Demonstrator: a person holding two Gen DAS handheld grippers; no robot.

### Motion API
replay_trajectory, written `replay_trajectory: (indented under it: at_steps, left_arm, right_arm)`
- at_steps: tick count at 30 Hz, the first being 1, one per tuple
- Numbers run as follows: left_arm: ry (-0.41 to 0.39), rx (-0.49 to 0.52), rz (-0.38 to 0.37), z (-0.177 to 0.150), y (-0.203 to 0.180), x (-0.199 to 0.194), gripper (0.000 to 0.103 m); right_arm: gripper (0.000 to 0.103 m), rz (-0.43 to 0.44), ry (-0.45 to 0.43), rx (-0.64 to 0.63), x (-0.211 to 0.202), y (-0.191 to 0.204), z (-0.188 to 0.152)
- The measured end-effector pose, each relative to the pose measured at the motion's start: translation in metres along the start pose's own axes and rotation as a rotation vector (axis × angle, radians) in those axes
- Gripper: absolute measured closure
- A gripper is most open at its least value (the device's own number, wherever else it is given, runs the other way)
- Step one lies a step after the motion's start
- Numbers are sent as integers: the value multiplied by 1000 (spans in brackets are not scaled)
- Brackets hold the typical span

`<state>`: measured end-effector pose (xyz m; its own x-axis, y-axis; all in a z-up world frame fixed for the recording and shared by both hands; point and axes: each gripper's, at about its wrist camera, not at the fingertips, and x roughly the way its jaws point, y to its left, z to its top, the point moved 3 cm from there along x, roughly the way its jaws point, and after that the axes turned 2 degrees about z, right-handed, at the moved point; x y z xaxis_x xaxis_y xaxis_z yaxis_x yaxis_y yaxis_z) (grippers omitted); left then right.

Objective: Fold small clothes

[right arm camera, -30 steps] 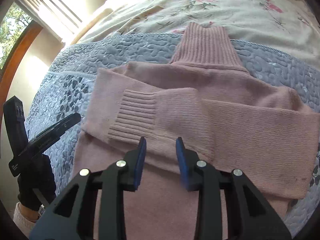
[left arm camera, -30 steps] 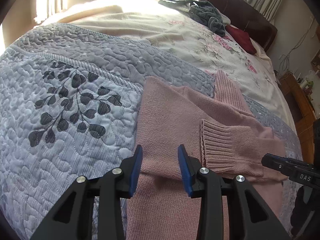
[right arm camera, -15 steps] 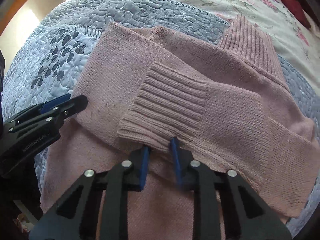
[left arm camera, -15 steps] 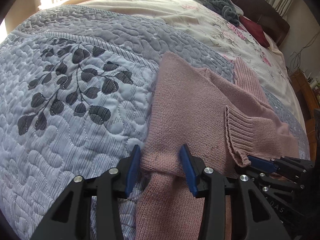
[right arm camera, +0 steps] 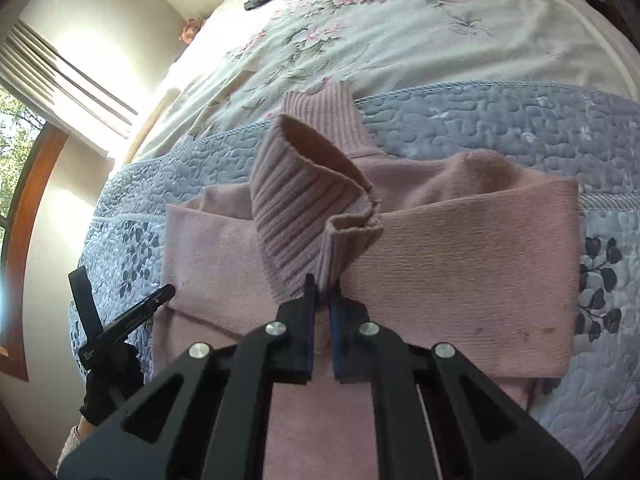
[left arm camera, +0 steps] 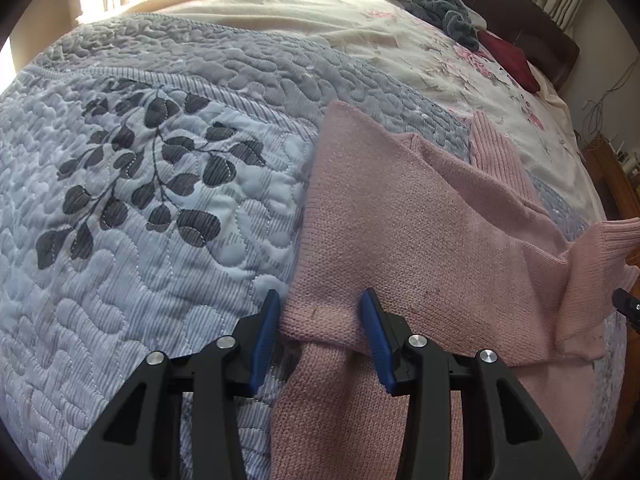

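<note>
A pink knitted sweater (left arm camera: 420, 232) lies on a grey-blue quilted bedspread (left arm camera: 160, 200), its sleeves folded across the body. My left gripper (left arm camera: 320, 320) is open, its blue pads on either side of the folded sleeve's left edge. My right gripper (right arm camera: 322, 294) is shut on the ribbed cuff (right arm camera: 304, 216) of the top sleeve, holding it lifted off the sweater (right arm camera: 460, 272) so that it curls upward. The ribbed collar (right arm camera: 324, 112) points away from me. The left gripper (right arm camera: 120, 324) shows at the left of the right wrist view, held by a gloved hand.
Beyond the quilt lies a floral cream sheet (right arm camera: 400, 40) with a heap of dark grey clothes (left arm camera: 436, 4) and a dark red pillow (left arm camera: 508, 60) near the headboard. A window with blinds (right arm camera: 60, 72) is on the left. Wooden furniture (left arm camera: 616, 184) stands past the bed's right edge.
My right gripper has shut on the ribbed cuff and raised it off the sweater. My left gripper has moved forward, so the sleeve's folded edge sits between its open pads.
</note>
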<state>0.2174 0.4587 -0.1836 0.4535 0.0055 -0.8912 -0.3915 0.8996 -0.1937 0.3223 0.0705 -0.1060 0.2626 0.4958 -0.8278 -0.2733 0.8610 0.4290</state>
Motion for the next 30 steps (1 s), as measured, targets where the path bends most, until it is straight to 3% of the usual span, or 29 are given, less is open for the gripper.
replay_trajectory:
  at_steps: [6, 11, 15, 18, 20, 21, 23, 28, 30]
  left_arm:
    - [2, 13, 8, 0, -2, 1, 60]
    - [8, 27, 12, 2, -3, -1, 59]
    - [-59, 59, 26, 9, -12, -25, 60]
    - [-80, 111, -13, 11, -32, -36, 60]
    - [-77, 151, -42, 11, -49, -37, 59]
    - [-70, 169, -52, 10, -56, -35, 59]
    - [-52, 195, -58, 8, -68, -28, 59]
    - [0, 180, -40, 3, -67, -6, 59]
    - [20, 164, -33, 0, -60, 2, 59]
  right_arm:
    - [97, -101, 21, 88, -6, -75, -16]
    - [94, -81, 72, 144, 6, -111, -38]
    - [73, -20, 41, 182, -3, -117, -37]
    - [66, 14, 27, 228, -6, -121, -28]
    - [70, 25, 23, 232, -5, -120, -21]
    - [83, 25, 26, 232, -4, -120, -19]
    - [97, 45, 43, 247, -4, -120, -18]
    - [97, 31, 34, 212, -21, -120, -24]
    - [97, -27, 60, 188, -17, -123, -29]
